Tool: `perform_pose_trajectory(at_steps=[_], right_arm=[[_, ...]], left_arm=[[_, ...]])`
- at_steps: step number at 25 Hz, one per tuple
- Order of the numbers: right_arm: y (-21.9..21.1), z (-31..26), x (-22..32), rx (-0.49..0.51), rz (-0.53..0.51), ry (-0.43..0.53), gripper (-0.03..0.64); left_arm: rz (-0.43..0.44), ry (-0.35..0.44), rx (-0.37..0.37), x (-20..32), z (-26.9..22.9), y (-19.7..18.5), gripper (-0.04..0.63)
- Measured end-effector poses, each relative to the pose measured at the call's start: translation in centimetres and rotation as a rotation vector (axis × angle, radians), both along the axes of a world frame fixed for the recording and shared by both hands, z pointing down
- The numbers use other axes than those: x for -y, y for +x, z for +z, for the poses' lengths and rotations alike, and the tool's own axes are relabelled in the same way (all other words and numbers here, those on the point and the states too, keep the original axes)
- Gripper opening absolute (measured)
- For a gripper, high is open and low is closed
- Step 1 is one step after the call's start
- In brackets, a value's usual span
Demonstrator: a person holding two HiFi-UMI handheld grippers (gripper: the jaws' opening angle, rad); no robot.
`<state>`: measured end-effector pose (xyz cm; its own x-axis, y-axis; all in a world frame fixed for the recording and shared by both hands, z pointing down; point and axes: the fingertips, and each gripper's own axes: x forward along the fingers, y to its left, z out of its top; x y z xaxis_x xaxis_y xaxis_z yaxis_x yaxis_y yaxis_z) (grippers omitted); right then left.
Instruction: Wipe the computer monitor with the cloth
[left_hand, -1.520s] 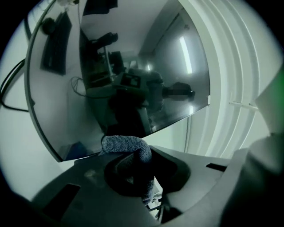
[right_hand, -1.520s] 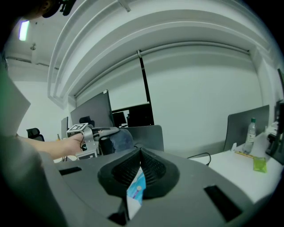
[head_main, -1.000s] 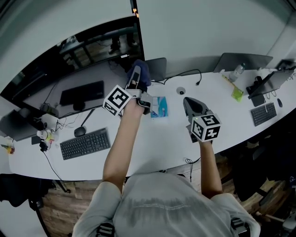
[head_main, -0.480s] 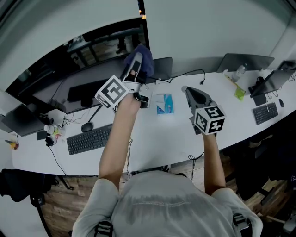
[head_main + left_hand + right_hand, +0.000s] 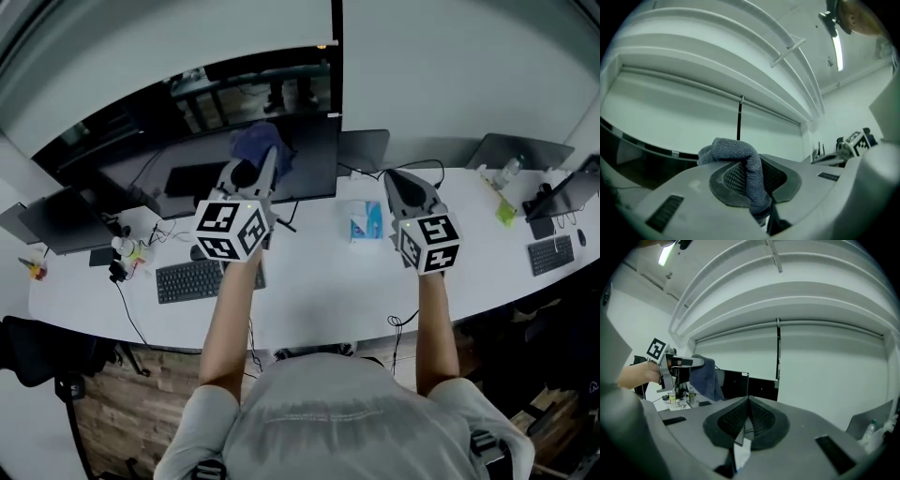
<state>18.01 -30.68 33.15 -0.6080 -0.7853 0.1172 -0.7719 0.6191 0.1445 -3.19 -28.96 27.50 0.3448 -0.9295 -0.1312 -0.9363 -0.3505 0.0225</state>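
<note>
The wide black monitor (image 5: 141, 150) stands along the back of the white desk (image 5: 309, 291). My left gripper (image 5: 259, 171) is shut on a blue-grey cloth (image 5: 262, 143), which it holds up against the screen, left of the monitor's right edge. In the left gripper view the cloth (image 5: 740, 164) is bunched between the jaws and hides the tips. My right gripper (image 5: 399, 180) hovers over the desk to the right of the monitor, shut with nothing in it. The right gripper view shows the cloth (image 5: 705, 376) hanging in front of the monitor (image 5: 736, 383).
A blue and white tissue pack (image 5: 361, 221) lies between the grippers. A keyboard (image 5: 202, 279) and mouse (image 5: 198, 252) sit under the monitor, with cables and small items (image 5: 127, 253) at the left. Laptops (image 5: 364, 150) (image 5: 520, 150), a bottle (image 5: 507, 172) and another keyboard (image 5: 551, 253) stand to the right.
My left gripper has carried the cloth from the monitor's right edge leftward over the screen. The head view has swung left. The right gripper has stayed near the tissue pack.
</note>
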Motion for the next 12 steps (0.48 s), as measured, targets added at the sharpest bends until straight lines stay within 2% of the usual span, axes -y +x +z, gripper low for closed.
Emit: perform_pose_trajectory(at_steps=[2,6,8,12], right_arm=[[-2.0,-0.8,-0.2,0.002,-0.022,0.021,0.002],[-5.8,-1.5,-0.8,-0.013,-0.069,0.046,0.002],[-7.5,-1.6,-1.2,-0.017,-0.090,0.054,0.002],[-10.0,-2.0,-1.8,-0.019,-0.125,0.074,0.002]], left_arm=[[-0.039,0.008,0.059,-1.2,0.3,-2.4,0.043],[-0.083,0.011,0.064,-3.5,1.0,-6.8,0.043],[-0.108,0.006,0.093,-4.6,1.3,-8.6,0.043],[-0.111,0.007,0.172,-6.7,1.4,-10.3,0.043]])
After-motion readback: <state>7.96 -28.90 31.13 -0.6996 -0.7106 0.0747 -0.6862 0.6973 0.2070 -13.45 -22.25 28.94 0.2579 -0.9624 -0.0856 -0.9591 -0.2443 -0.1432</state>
